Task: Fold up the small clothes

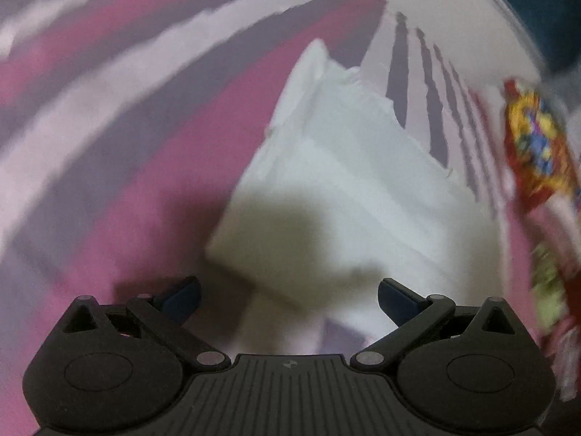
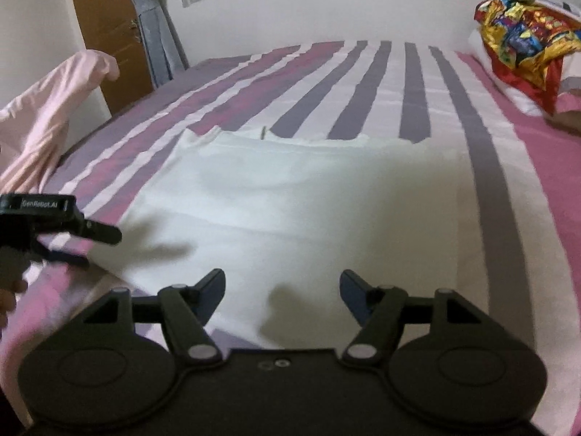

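A white garment (image 2: 290,196) lies spread flat on the striped bed sheet (image 2: 363,83); in the blurred left wrist view the white garment (image 1: 345,189) fills the middle. My right gripper (image 2: 281,287) hovers over the garment's near edge, open, with nothing pinched between its fingers. My left gripper (image 1: 290,296) is open too, its jaws wide apart above a near corner of the cloth. In the right wrist view the left gripper (image 2: 94,247) shows at the garment's left edge, held by a hand (image 2: 9,290).
A pink cloth (image 2: 43,116) hangs at the bed's left side. A bright multicoloured cloth (image 2: 523,40) and white pillows sit at the far right. A brown door (image 2: 109,29), a curtain and a window stand behind the bed. The pink and purple sheet surrounds the garment.
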`<state>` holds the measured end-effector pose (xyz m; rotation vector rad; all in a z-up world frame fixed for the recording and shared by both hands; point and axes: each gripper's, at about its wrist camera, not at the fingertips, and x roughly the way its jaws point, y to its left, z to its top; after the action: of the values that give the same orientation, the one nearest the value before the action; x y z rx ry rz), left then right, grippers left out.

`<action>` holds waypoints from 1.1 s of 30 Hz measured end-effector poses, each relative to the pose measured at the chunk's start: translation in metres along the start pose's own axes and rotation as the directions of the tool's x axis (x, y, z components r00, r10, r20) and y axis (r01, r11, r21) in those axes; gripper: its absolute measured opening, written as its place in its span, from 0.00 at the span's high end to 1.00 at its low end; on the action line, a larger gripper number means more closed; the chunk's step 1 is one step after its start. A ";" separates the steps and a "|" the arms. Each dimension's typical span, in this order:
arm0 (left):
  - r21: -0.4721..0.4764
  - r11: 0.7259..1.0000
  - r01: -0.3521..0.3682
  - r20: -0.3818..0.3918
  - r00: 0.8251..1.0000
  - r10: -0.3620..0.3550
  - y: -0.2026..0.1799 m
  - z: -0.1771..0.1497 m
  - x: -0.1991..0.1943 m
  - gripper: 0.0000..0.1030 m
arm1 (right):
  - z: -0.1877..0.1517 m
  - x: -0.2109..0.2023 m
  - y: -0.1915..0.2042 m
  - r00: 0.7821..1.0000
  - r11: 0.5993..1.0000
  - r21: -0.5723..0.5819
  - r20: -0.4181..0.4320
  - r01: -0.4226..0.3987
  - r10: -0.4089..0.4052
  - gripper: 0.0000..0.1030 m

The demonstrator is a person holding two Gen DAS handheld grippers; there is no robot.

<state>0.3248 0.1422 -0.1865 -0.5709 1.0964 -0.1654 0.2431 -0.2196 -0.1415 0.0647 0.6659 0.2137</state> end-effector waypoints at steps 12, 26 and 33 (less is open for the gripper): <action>-0.362 0.891 0.275 0.157 0.960 -0.233 0.034 -0.020 0.028 0.01 | -0.004 0.001 0.010 0.999 0.999 0.034 0.012 -0.037 0.037 0.31; -0.333 0.896 0.295 0.197 0.951 -0.240 0.026 -0.011 0.041 0.00 | -0.007 0.013 0.004 0.998 0.992 0.107 0.001 -0.065 0.065 0.29; -0.389 0.843 0.372 0.301 0.916 -0.266 0.033 -0.017 0.039 0.01 | -0.008 0.011 0.003 0.998 0.991 0.117 0.017 -0.062 0.060 0.29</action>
<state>0.3235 0.1487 -0.2399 -1.1586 0.7959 -0.1359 0.2460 -0.2147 -0.1541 0.1996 0.6633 0.2322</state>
